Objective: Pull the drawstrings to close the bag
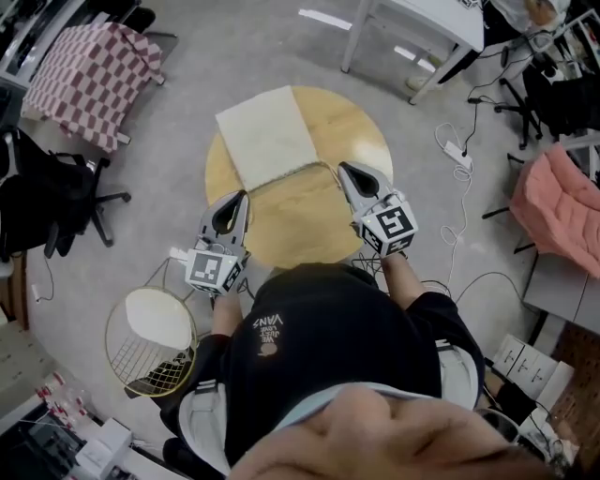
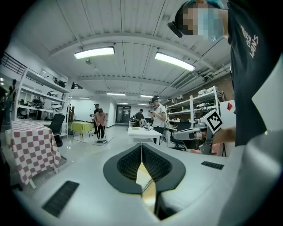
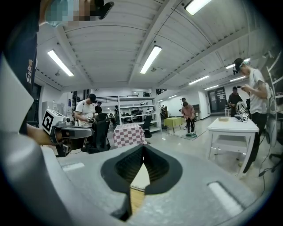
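A flat cream cloth bag (image 1: 267,136) lies on the far left part of a round wooden table (image 1: 361,131). Its near edge, with a thin cord line along it, runs between my two grippers. My left gripper (image 1: 243,195) is at the left end of that edge with its jaws shut. At the right end is my right gripper (image 1: 341,167), also shut. In the left gripper view the pads (image 2: 152,163) meet tip to tip, and in the right gripper view the pads (image 3: 154,165) do the same. No cord shows between either pair.
A wire basket (image 1: 150,342) with a white round top stands at the table's near left. A checked-cloth table (image 1: 89,80) and a black office chair (image 1: 56,206) are further left. A white table (image 1: 422,23), floor cables (image 1: 459,150) and a pink cloth (image 1: 558,206) lie right.
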`<state>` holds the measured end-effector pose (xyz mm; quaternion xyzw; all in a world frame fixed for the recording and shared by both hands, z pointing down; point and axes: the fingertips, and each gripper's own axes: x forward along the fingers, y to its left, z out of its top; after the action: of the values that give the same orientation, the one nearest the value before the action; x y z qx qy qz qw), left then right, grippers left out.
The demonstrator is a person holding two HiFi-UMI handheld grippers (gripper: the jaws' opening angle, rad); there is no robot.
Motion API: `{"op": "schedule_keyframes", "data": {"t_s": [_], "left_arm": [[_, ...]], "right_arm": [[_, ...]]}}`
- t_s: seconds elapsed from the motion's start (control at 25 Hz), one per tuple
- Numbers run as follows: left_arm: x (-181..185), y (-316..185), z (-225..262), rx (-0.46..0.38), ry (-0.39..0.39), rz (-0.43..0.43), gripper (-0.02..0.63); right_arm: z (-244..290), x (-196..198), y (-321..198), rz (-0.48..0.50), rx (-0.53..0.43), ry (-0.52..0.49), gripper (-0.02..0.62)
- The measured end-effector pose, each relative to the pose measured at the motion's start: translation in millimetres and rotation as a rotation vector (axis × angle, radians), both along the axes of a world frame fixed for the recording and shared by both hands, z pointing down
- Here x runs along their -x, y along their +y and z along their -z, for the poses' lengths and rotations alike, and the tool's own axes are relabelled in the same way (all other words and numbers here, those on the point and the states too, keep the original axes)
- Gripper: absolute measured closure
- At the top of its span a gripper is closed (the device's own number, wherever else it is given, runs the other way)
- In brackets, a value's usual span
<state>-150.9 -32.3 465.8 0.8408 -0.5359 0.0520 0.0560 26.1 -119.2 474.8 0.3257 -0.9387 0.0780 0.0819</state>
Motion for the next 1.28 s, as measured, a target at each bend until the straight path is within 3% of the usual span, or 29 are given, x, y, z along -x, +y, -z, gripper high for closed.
{"op": "schedule_keyframes", "data": {"t_s": [0.44,0.8,1.28], "left_arm": [[15.5,-30.2,-34.9,0.054,-0.004,-0.014,0.606],[9.5,-48.1,-54.4,0.039,-0.014,0.004,0.606],[28.8,-52.3,-103.4,0.138,-0.038,0.081,0.604]], "right_arm": [[-36.6,8.7,-19.8,-0.045,0.04,0.035,0.597],[-64.8,12.3,-43.7,-0.007,0.065,0.062,0.597],[-108.4,14.8,-63.9,0.1,0.064,0.109,0.597]]}}
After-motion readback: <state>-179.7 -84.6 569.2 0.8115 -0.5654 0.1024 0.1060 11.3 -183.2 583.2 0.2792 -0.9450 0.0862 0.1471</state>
